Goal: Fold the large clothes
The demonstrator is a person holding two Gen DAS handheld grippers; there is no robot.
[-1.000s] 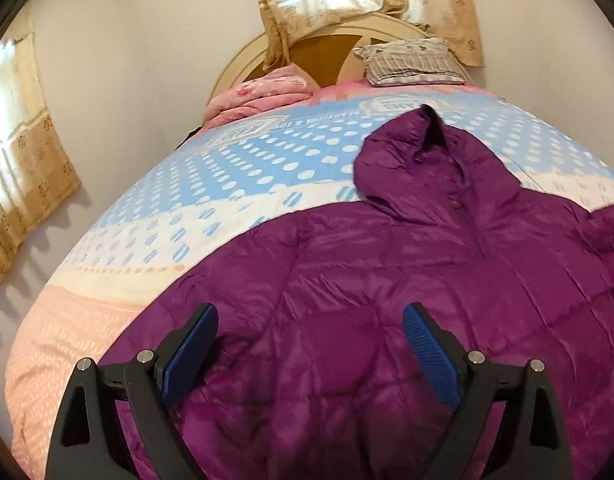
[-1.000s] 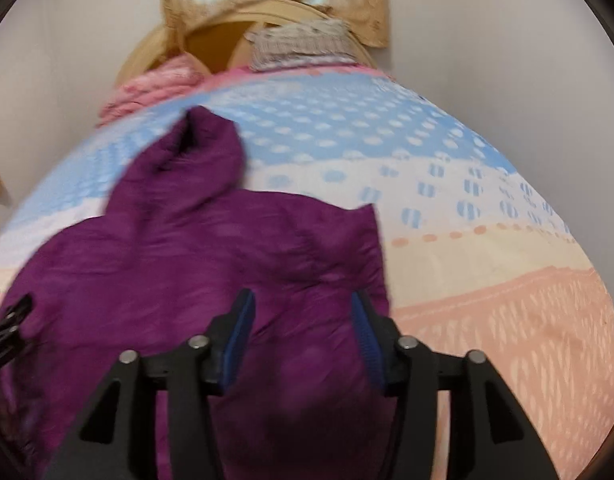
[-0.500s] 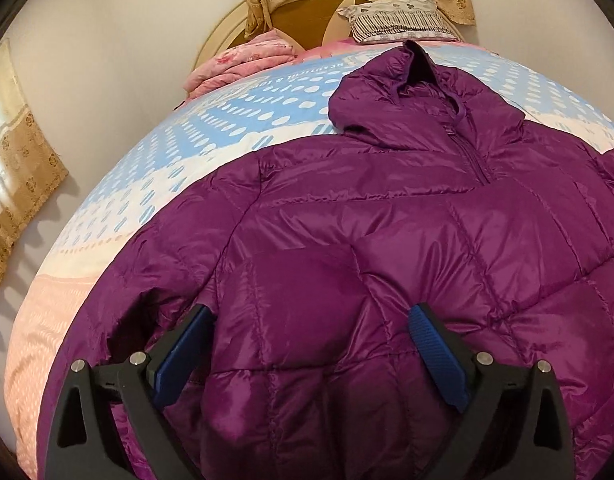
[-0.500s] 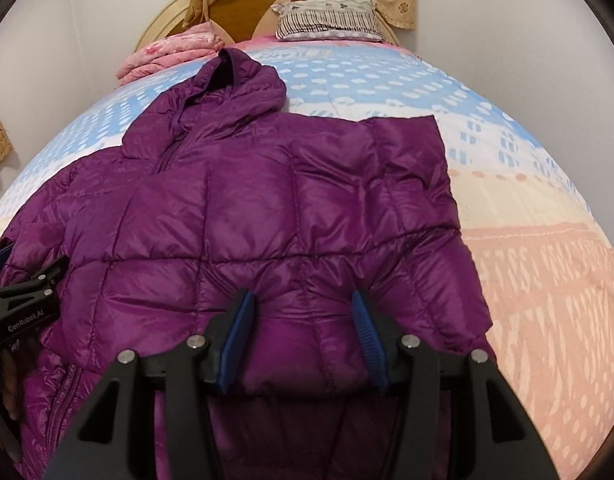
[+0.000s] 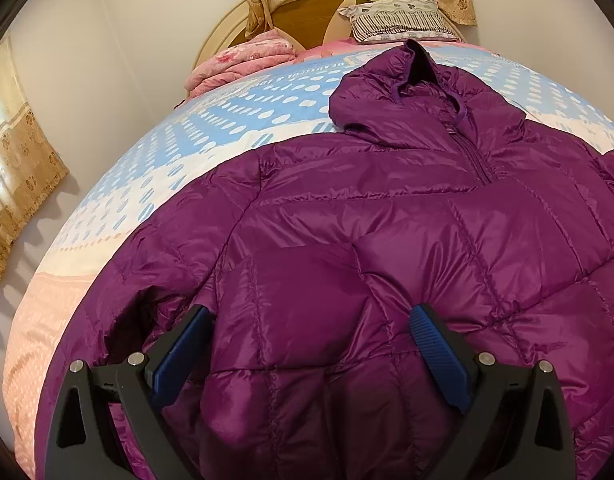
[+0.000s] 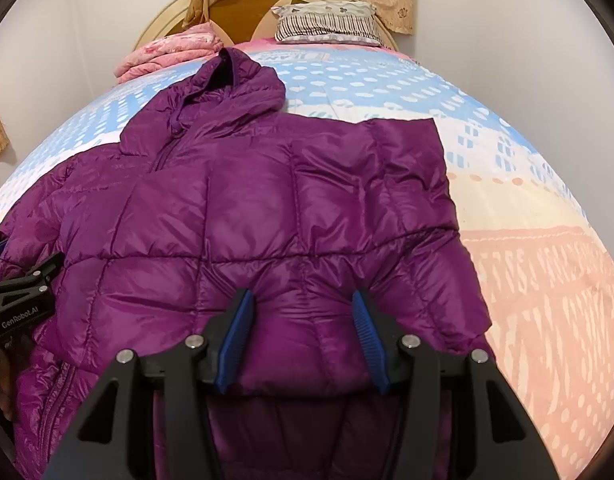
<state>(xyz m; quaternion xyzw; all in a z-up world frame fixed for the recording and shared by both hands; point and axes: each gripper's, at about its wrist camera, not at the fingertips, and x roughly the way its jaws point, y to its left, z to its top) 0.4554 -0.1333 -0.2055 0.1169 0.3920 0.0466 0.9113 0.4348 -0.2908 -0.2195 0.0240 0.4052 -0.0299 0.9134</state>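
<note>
Jacket (image 5: 387,240) lies flat on the bed (image 5: 227,120), hood toward the headboard, long axis running straight away from me. My left gripper (image 5: 311,344) has jaws wide apart over the hem w/ nothing pinched. My right gripper (image 6: 301,336) has jaws half apart w/ hem fabric bulging between; can't tell if it's clamped.

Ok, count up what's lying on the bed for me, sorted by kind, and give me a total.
Purple hooded puffer jacket: 1
Striped pillow: 1
Folded pink blanket: 1
Total: 3
</note>
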